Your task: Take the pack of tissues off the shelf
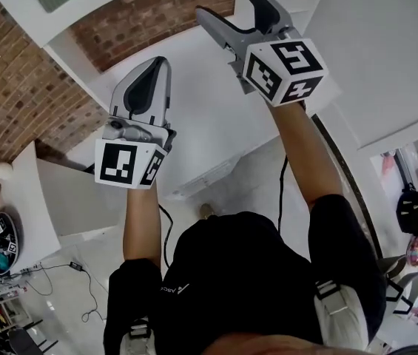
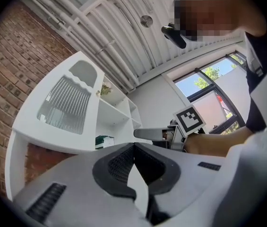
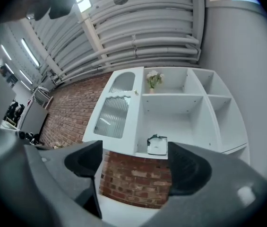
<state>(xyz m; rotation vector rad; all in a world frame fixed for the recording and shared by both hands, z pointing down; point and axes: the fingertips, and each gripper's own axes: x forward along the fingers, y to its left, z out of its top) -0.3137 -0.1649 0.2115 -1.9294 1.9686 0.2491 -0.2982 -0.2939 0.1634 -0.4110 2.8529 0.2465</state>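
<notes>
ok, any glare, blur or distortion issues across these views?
Head view: sharp, evenly lit, straight lines bow at the edges. Left gripper view: strong fisheye, dark corners, window bright but not blown out. Right gripper view: same fisheye curving the shelf; tissue pack small yet crisp.

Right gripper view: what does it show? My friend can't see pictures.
The right gripper has its jaws wide open, aimed at a tissue pack on a white shelf some way off. The compartment above the pack holds flowers, a ribbed glass door is at the left, and brick wall shows below.
</notes>
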